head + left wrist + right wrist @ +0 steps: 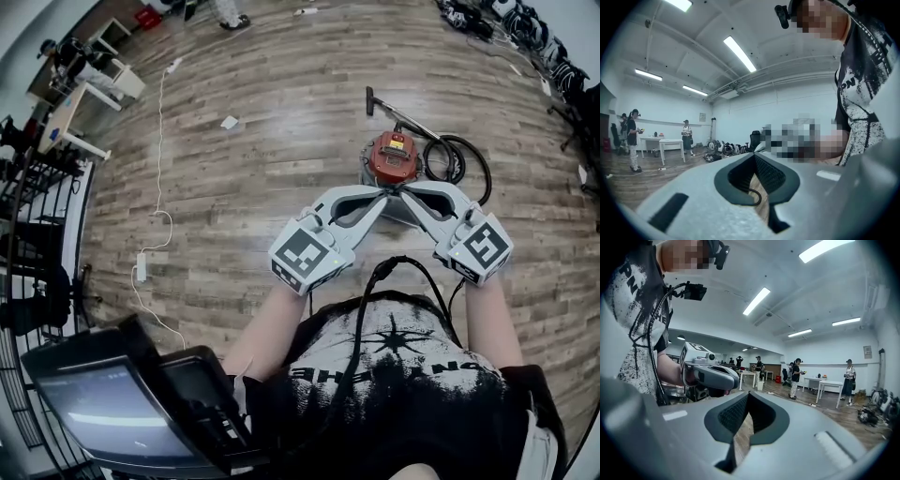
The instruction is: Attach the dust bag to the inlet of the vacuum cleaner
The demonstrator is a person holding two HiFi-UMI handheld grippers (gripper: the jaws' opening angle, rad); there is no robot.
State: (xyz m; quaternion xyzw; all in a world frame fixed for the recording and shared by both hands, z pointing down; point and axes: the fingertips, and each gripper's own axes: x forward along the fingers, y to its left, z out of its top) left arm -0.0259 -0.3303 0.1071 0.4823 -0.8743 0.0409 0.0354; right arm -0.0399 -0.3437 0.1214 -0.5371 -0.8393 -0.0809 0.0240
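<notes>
Because my left hand-held gripper [378, 194] and right hand-held gripper [412, 192] are pressed together empty, I could bump the vacuum cleaner [394, 157] beyond their tips.

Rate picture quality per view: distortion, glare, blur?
Head view: heavy fisheye bends the wooden floor, vacuum cleaner sharp, light even. Left gripper view: ceiling lights blown out, corners dark. Right gripper view: same glare from ceiling strips, corners dark too.
</notes>
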